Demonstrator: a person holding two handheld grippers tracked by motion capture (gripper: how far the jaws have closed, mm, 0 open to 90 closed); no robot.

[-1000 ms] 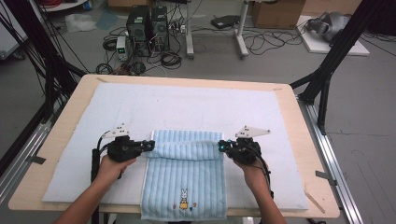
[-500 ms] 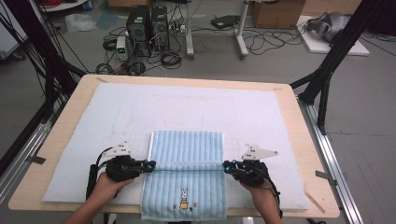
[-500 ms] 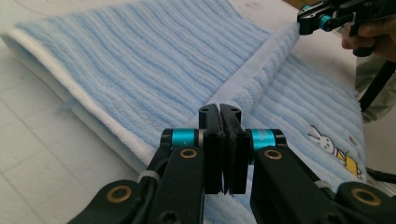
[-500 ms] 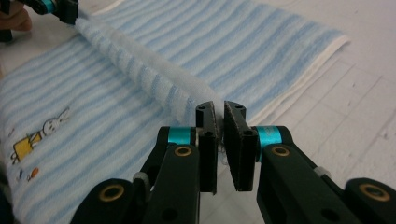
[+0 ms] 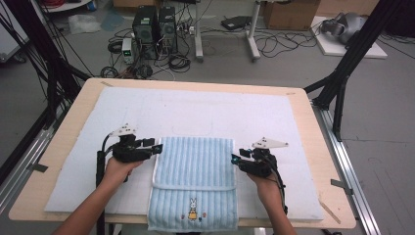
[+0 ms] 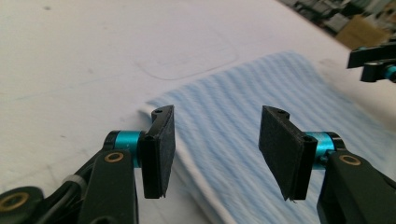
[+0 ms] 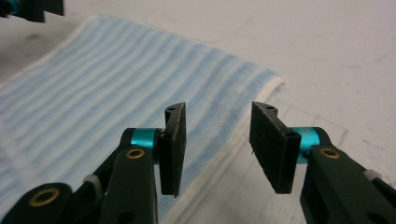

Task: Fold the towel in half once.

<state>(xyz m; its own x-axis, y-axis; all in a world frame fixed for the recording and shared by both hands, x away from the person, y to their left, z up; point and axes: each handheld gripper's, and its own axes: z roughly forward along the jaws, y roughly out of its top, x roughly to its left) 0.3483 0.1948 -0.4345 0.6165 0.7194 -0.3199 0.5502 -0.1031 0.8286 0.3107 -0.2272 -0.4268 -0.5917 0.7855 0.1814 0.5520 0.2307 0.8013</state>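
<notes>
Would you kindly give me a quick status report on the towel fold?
Left gripper and right gripper just opened, empty. Striped towel folded, flat on the white mat. Nothing obstructing.

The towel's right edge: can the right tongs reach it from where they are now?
Probably yes. The right tongs stand open beside the right edge of the towel; the right gripper view shows its white hem just under them, with nothing between.
</notes>
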